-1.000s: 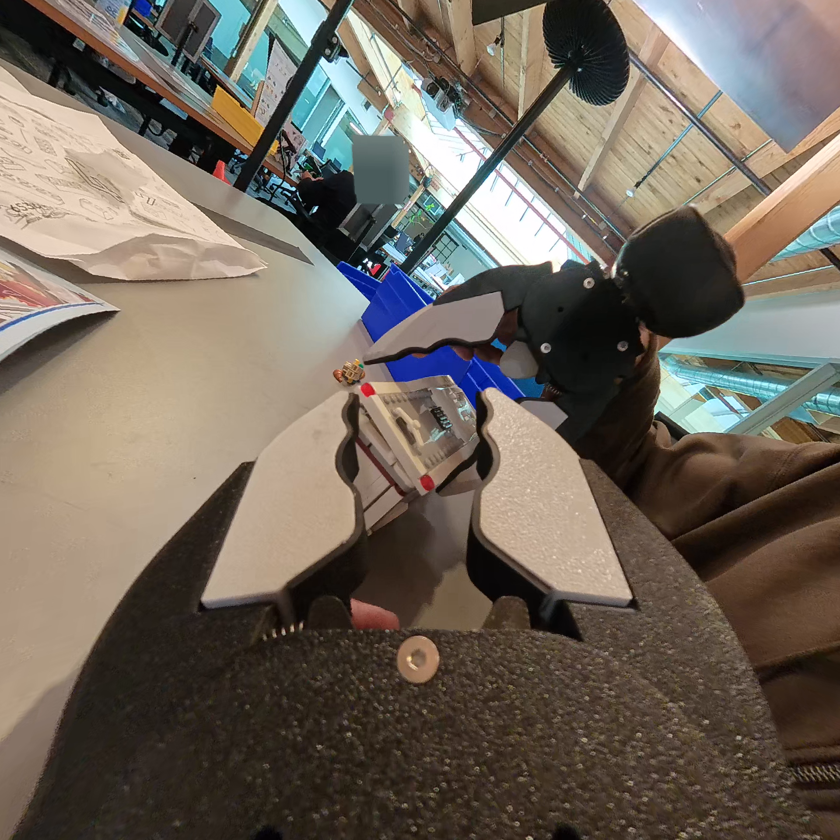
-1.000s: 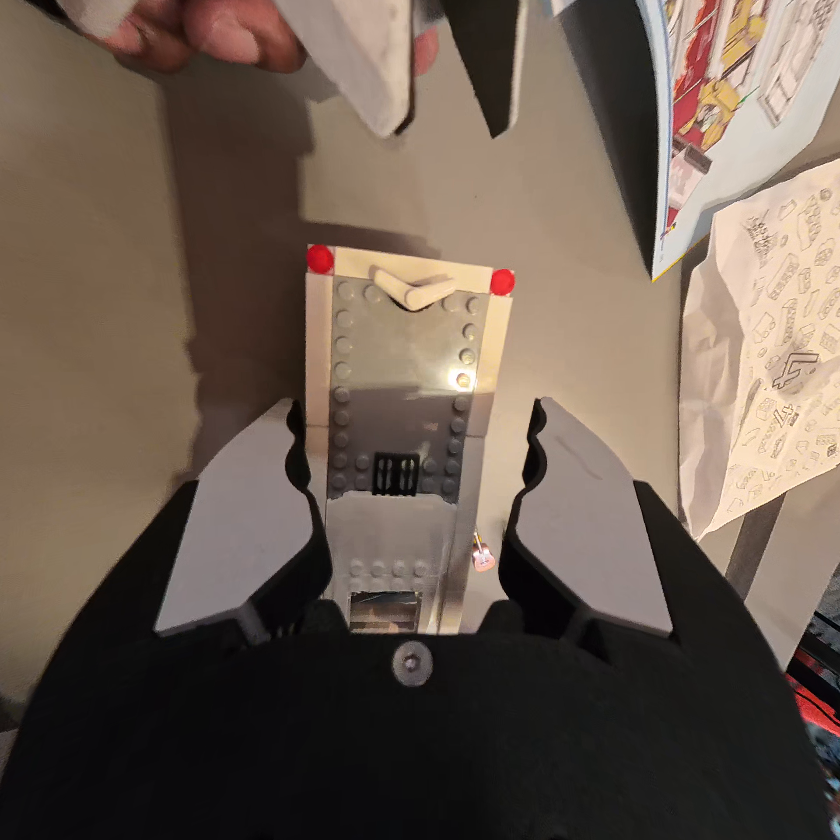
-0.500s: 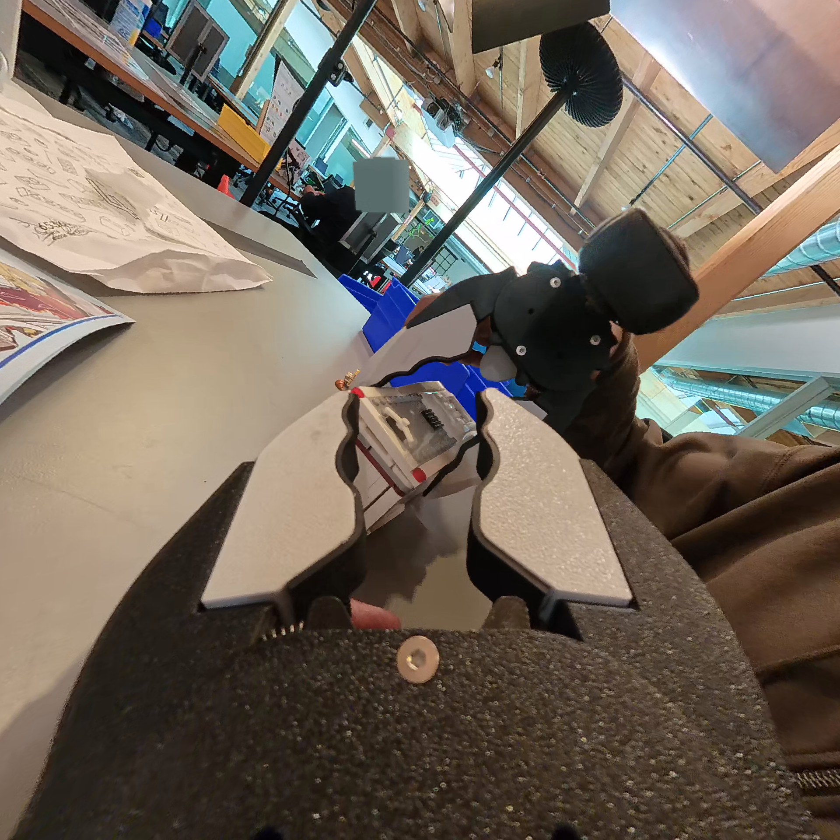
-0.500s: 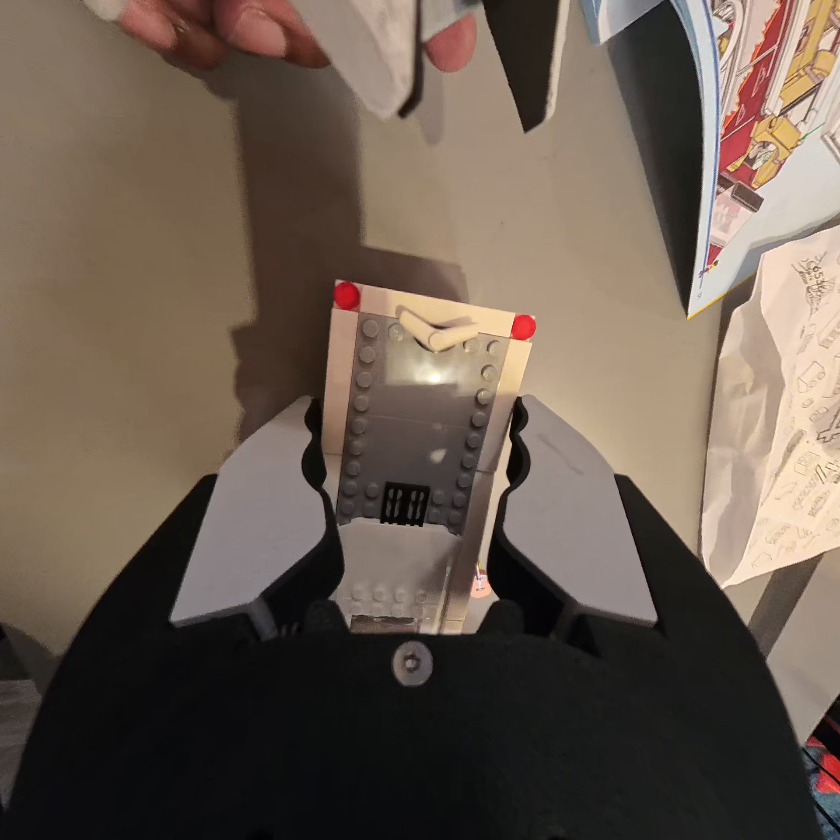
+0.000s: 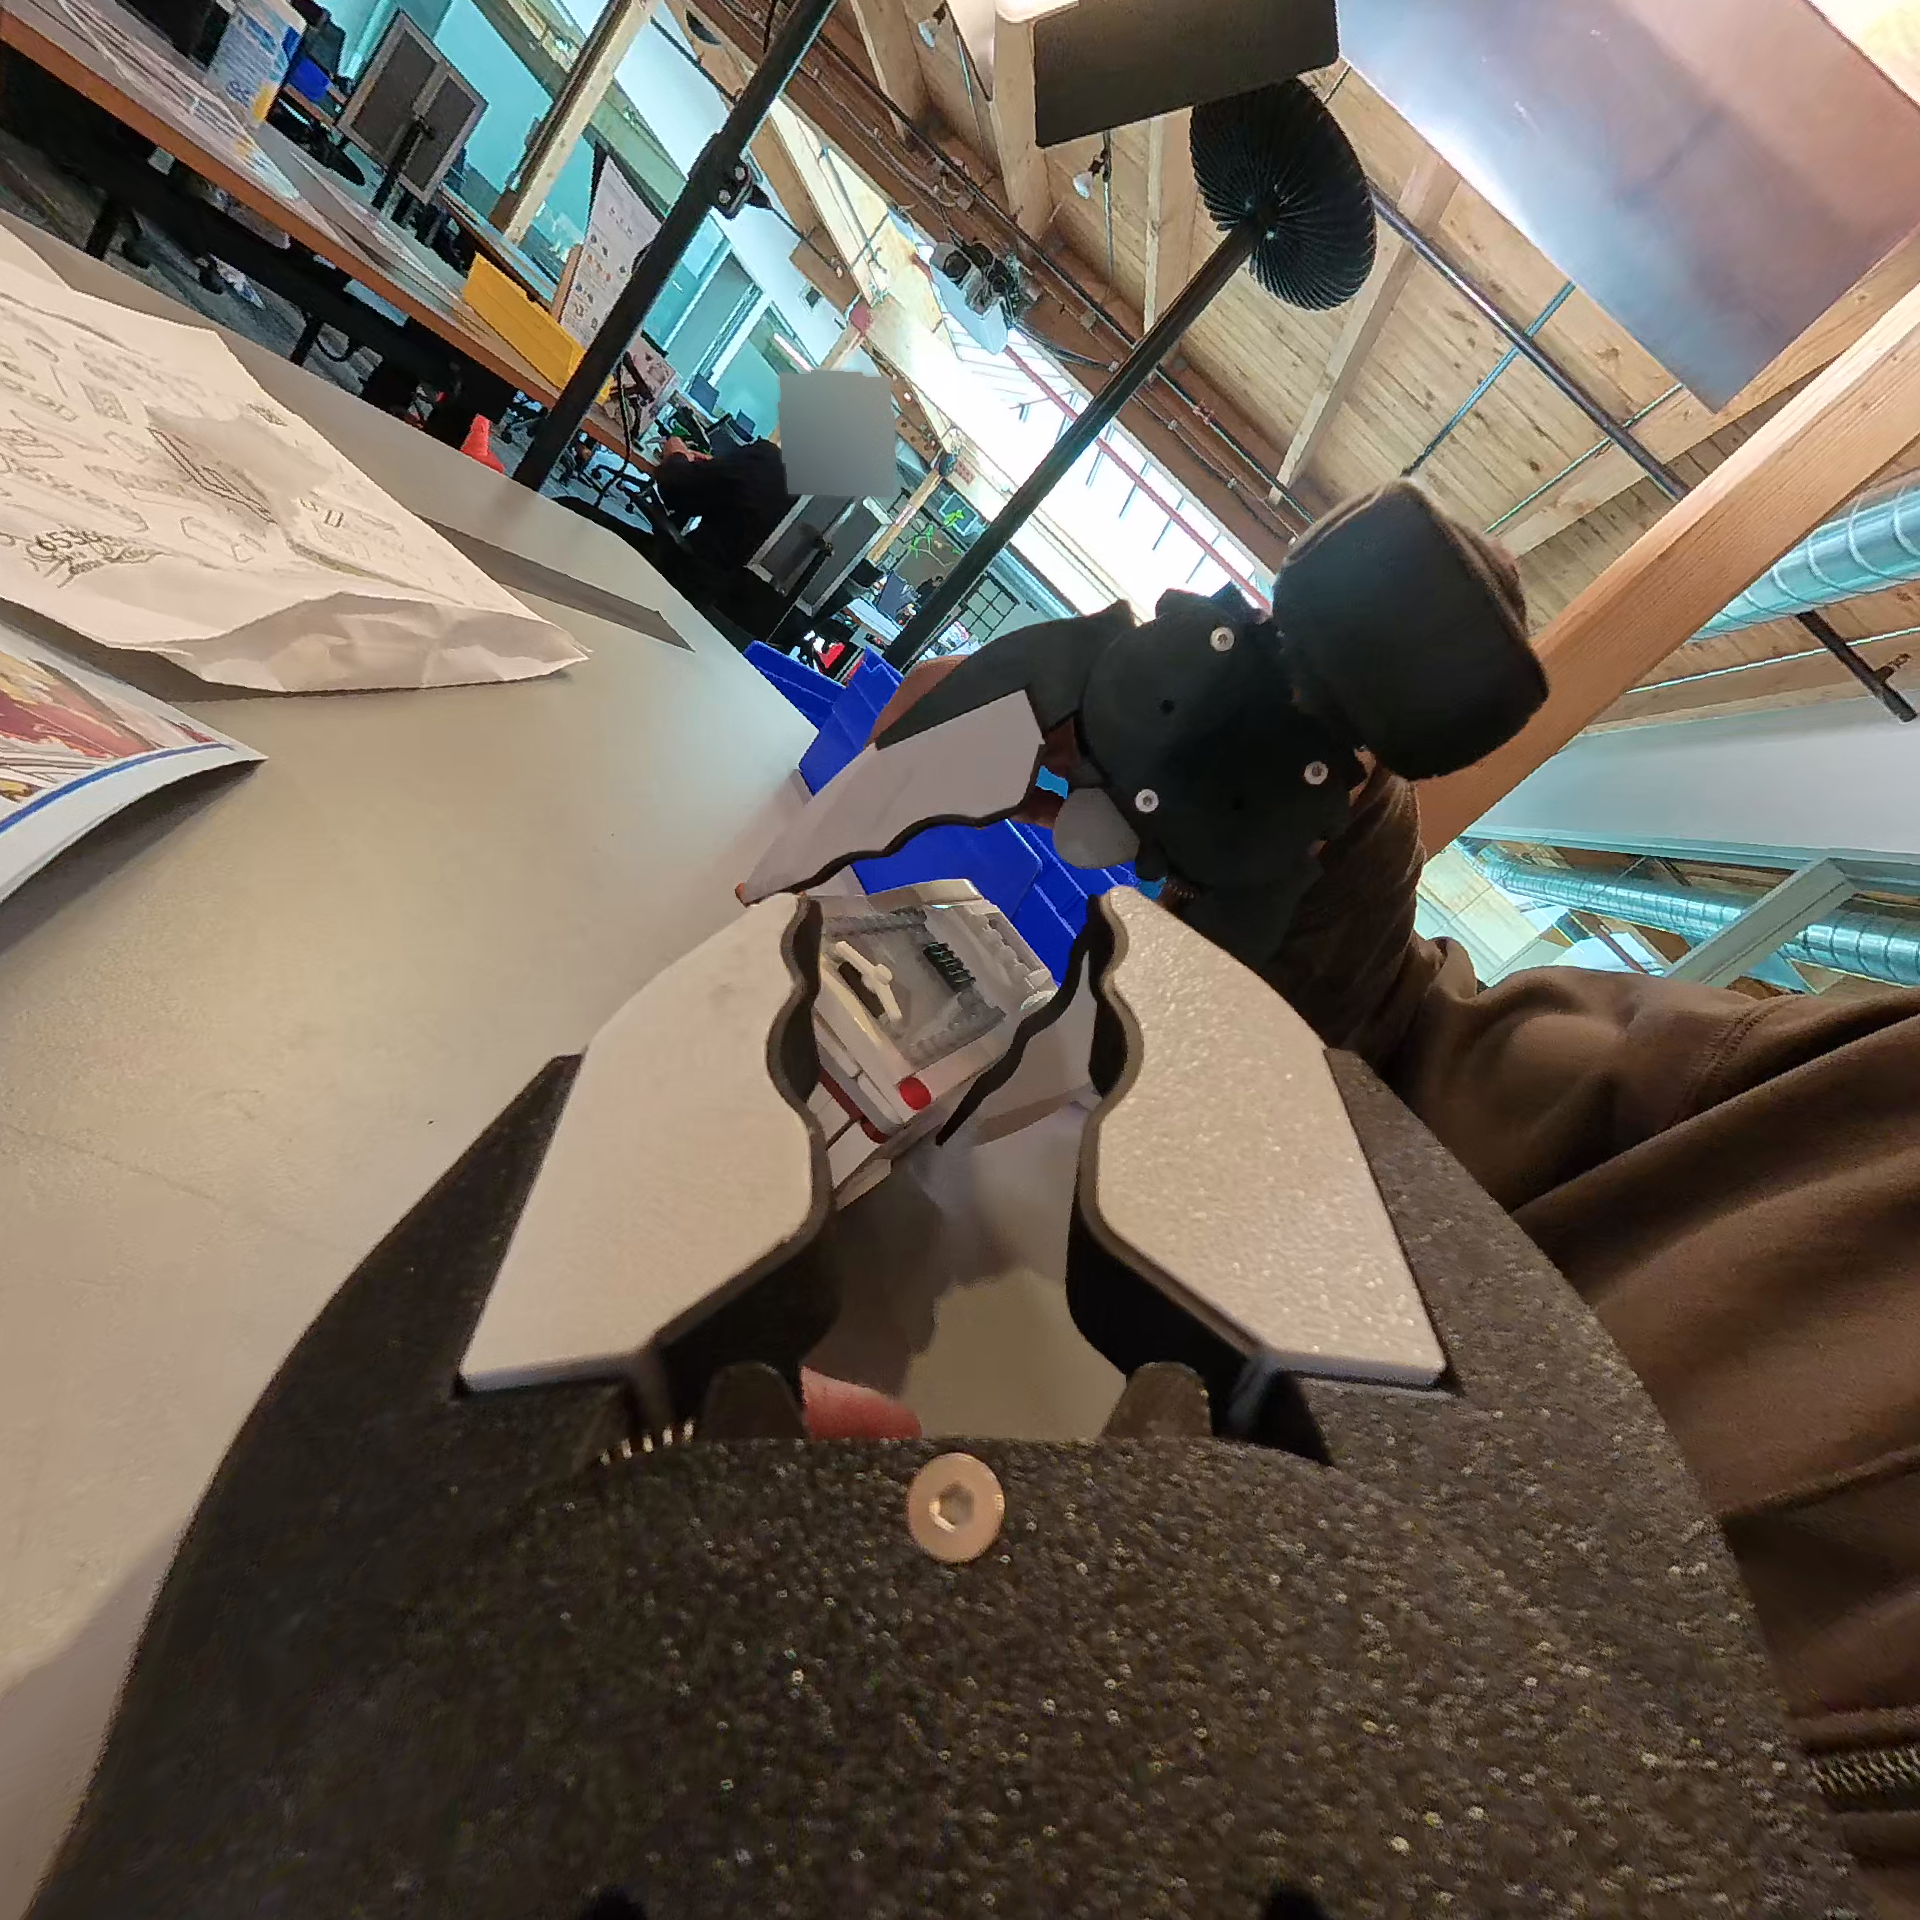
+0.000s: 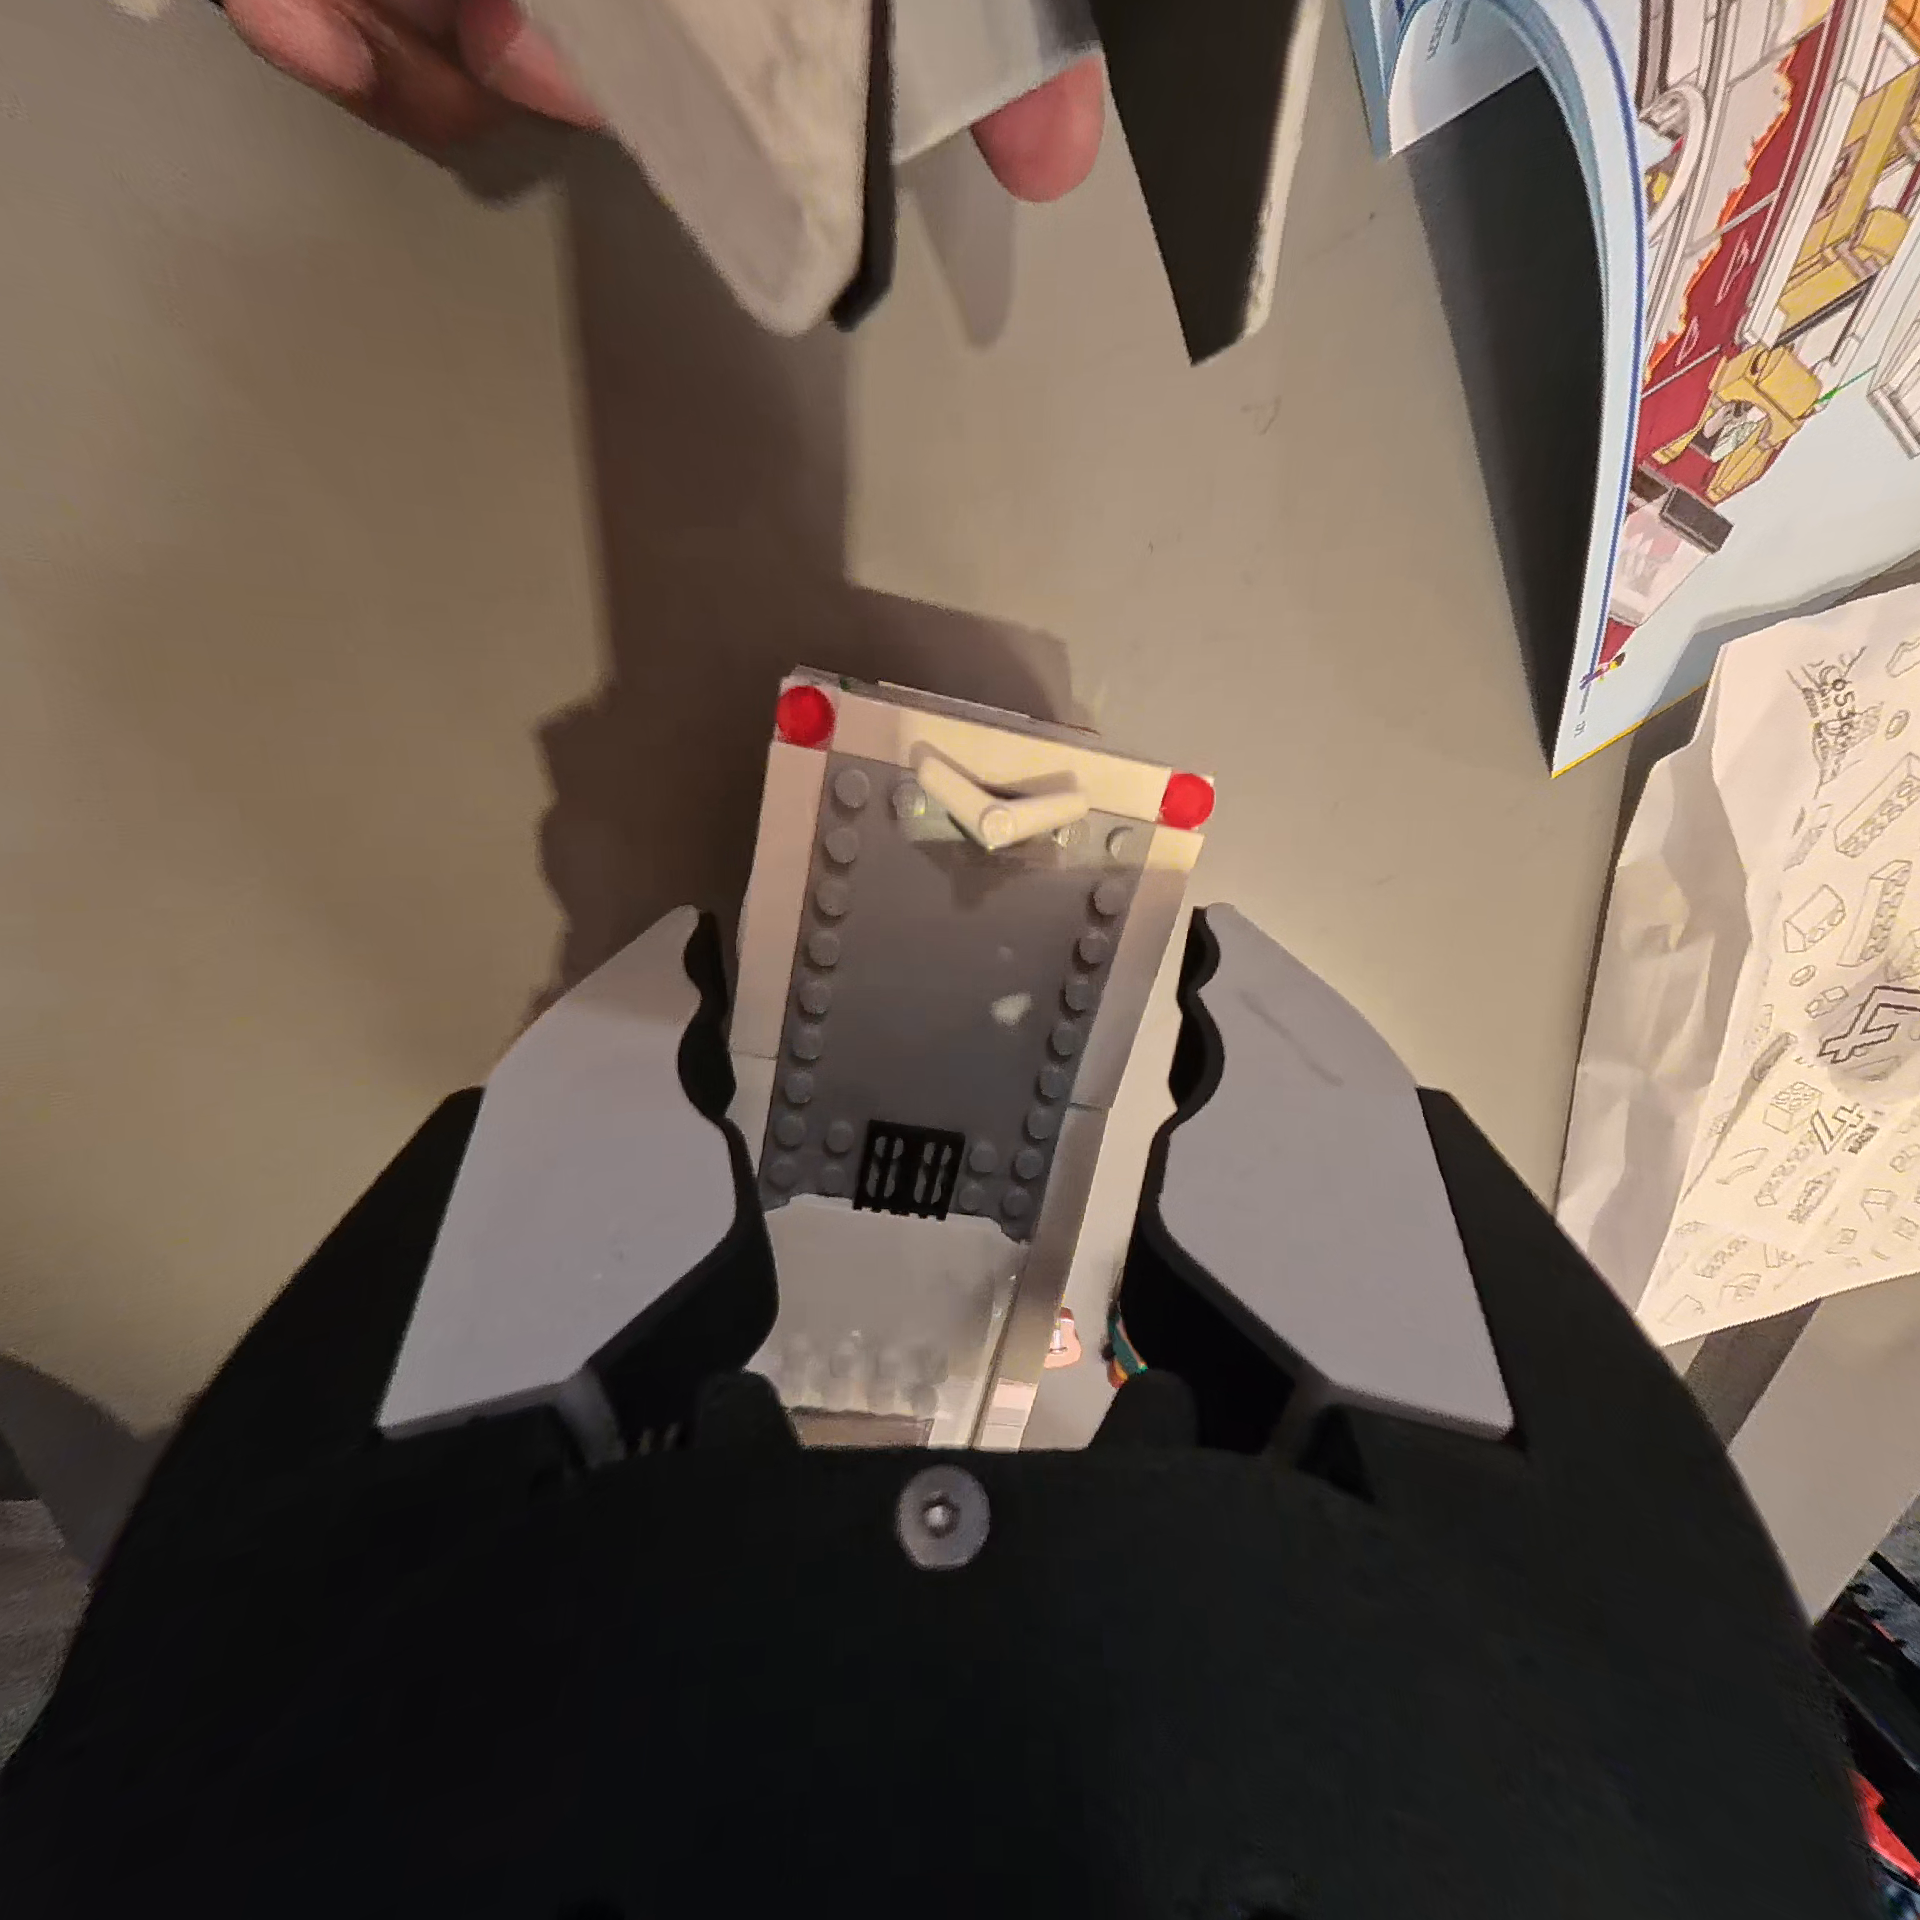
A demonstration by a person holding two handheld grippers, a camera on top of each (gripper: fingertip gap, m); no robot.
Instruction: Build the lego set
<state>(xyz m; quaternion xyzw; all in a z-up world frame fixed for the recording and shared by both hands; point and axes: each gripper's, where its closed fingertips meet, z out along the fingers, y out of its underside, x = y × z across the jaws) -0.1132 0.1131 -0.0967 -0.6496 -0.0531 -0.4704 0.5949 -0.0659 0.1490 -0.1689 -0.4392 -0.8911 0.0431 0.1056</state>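
The grey brick-built model point(image 6: 935, 1039) lies lengthwise between the right gripper point(image 6: 951, 914) fingers, though pad pressure cannot be told. The left gripper point(image 6: 1013, 332), open and empty, is seen upper-centre, apart.

Perhaps print on the white paper bag point(image 5: 208, 499), unreadable.

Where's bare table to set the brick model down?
Bare grey table left of the brick model, plus a narrower strip between it and the booklet. Crowded: booklet and paper bag on the right, left gripper just beyond the model.
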